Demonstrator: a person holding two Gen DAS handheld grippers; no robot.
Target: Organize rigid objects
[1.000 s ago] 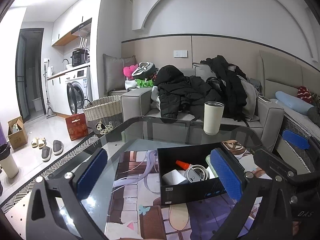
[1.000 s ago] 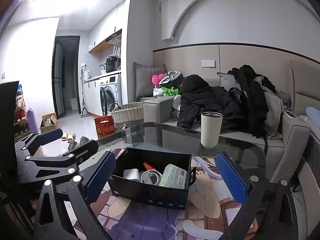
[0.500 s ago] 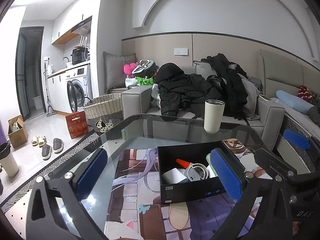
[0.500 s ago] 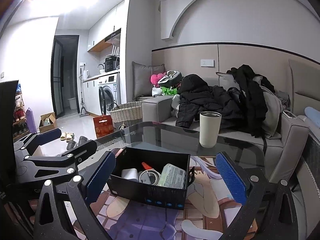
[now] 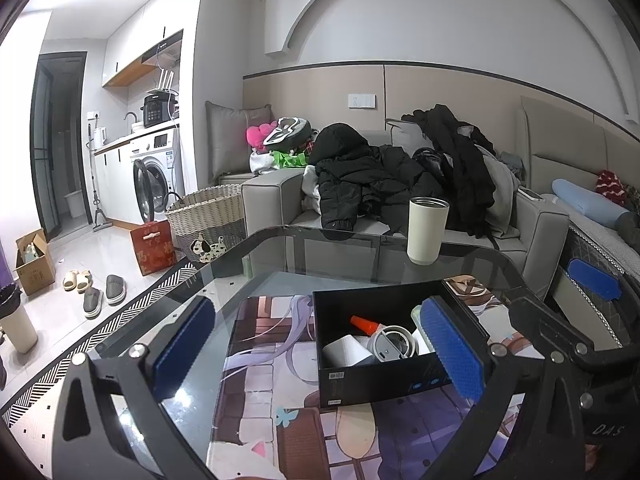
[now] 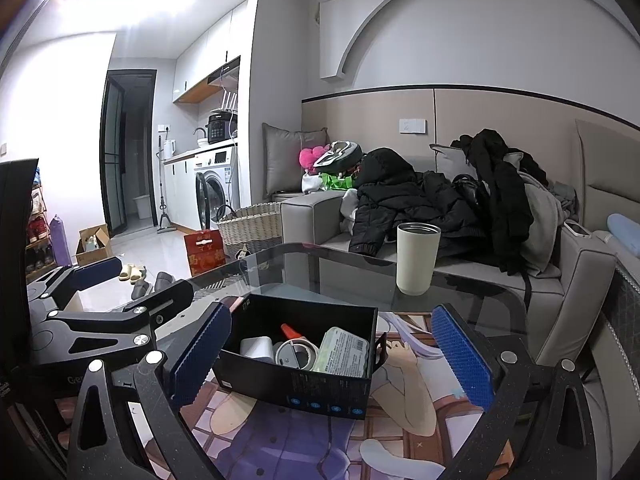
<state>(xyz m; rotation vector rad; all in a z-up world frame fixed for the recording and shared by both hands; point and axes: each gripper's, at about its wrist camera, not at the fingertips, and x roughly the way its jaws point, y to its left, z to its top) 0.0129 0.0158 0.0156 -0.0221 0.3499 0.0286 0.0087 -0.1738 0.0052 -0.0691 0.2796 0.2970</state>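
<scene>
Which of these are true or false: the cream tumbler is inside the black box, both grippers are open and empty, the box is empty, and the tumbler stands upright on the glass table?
1. The cream tumbler is inside the black box. False: it stands outside, beyond the box towards the sofa.
2. The left gripper and right gripper are both open, holding nothing. True.
3. The box is empty. False: it holds a white cylinder, a round grey lid, an orange-tipped item and a pale green labelled pack.
4. The tumbler stands upright on the glass table. True.
</scene>
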